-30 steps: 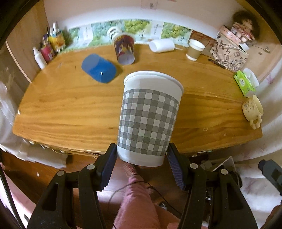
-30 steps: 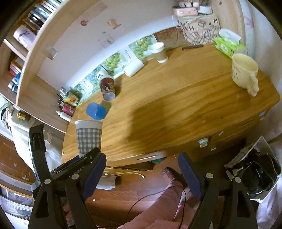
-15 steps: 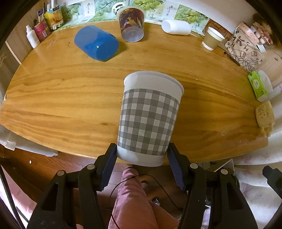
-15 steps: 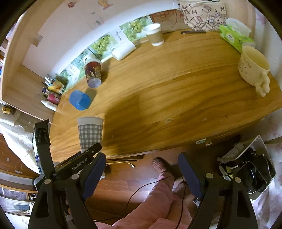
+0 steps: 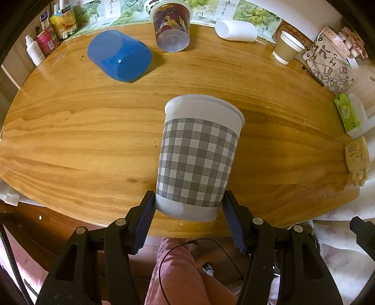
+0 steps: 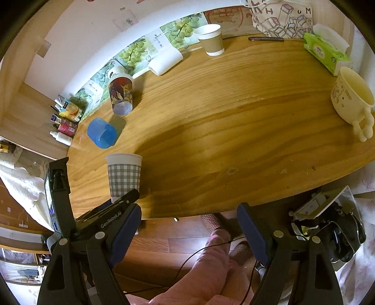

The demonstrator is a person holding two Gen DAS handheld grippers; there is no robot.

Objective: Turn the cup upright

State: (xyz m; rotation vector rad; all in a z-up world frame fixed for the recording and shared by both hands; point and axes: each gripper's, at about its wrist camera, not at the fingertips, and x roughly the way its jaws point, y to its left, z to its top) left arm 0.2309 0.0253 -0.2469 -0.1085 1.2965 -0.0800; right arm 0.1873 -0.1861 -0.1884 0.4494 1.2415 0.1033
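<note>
The left gripper [image 5: 188, 211] is clamped on the base of the checked cup [image 5: 199, 159] — mouth up, long axis upright, above the table [image 5: 70, 131] near its front edge. The right gripper [image 6: 188, 231] hangs spread and empty, well off to the side.

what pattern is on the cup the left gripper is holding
Grey-and-white check on the cup, white rim; clearest in the left wrist view.

Matt checked paper cup [image 5: 198, 159], glossy wood table [image 5: 70, 131]

"GenRobot.AI" on left gripper [image 6: 131, 199]; letters "H", "U", "M" on patterned bag [image 6: 283, 21]
</note>
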